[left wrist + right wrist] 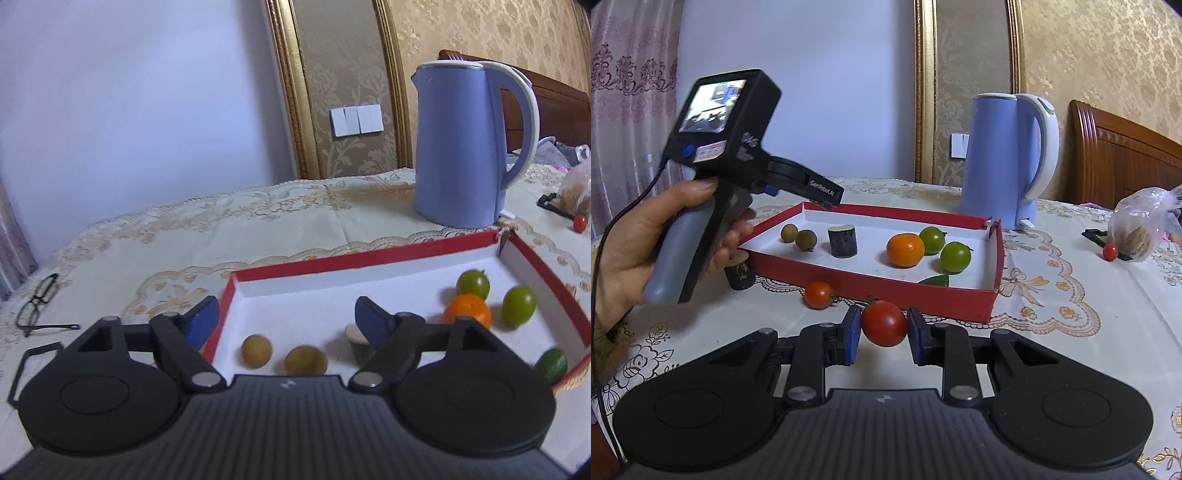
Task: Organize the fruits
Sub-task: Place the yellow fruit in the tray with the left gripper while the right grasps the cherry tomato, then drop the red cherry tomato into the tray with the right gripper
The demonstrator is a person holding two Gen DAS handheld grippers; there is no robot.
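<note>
Organizing fruits into the red box [879, 291], used here as the landmark.

Left gripper [284, 321]: hovering over the box's left end, jaws standing wide, nothing between the pads; one blue pad hanging outside the left wall, the other inside it.

Right gripper [882, 328]: waiting just in front of the box's near wall, jaws clamping a red tomato [884, 323] narrowly between both blue pads.

Already lying inside the box: two brown longans [798, 236] toward the left end, a dark cut stub [843, 242] just right of them, an orange [905, 250] nearer the right end, two green tomatoes [943, 247] beside and behind that orange, and a green fruit [936, 280] against the near wall at the right.

Still waiting outside the box: a second red tomato [818, 294] just before the near wall, a dark stub [740, 273] at the left corner, partly hidden behind the hand [635, 236], and a small red fruit [1110, 252] well to the right, beside a plastic bag [1141, 229].

Judging progress: well past halfway; remaining work appearing to be placing the held tomato, then collecting the three strays.

Kettle [1008, 162]: standing behind the box, not involved.
</note>
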